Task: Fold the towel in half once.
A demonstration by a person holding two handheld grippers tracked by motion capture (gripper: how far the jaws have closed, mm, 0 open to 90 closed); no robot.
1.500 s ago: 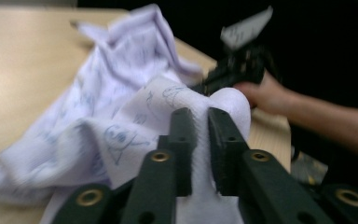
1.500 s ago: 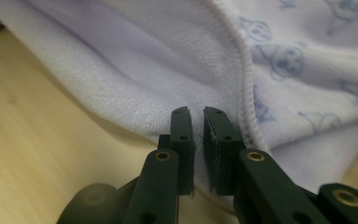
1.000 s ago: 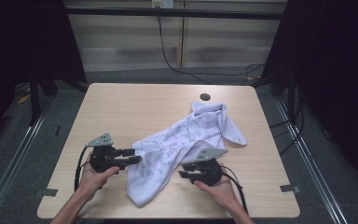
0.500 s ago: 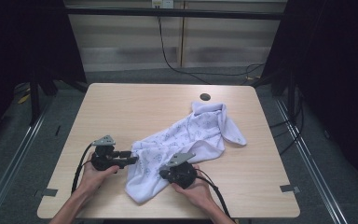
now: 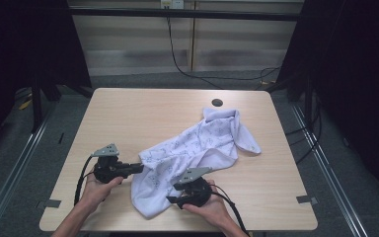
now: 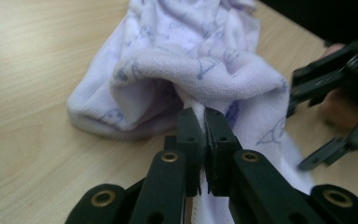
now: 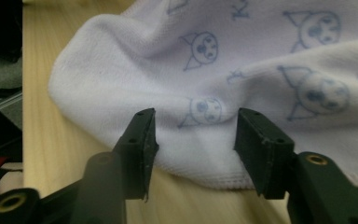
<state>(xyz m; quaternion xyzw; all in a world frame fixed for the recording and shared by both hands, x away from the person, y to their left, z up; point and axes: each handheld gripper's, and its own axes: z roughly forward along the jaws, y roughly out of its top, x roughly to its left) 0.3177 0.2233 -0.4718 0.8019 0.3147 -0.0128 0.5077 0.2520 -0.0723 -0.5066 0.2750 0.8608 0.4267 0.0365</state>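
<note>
Lying crumpled across the near-right part of the wooden table [image 5: 128,118], the towel [image 5: 197,148] runs as a long diagonal heap from a rounded end by the near edge up to a folded, hanging flap just below the small dark round hole [image 5: 217,102] in the tabletop. All the table to the left of the towel and beyond it is bare wood, and a bare strip also lies between the towel and the table's right edge. The towel's lower end stops just short of the near edge.

The left gripper [image 5: 138,168] sits at the towel's left side, its jaws pressed together on a thin fold of cloth; in the left gripper view [image 6: 204,135] the white fabric is squeezed between the two black pads. The right gripper [image 5: 170,201] lies at the towel's lower end, near the table's front edge. Its jaws have just been opening and now stand spread, a hemmed edge of the towel lying in front of and partly between them [image 7: 193,140], with the pads not pressing on it. The two grippers are close together, with the towel's bunched end between them, and a black cable trails from each toward the person.

The towel is soft, napped terry, pale lilac-white with blue cartoon faces and a stitched hem; the table is light wood grain with rounded corners.
</note>
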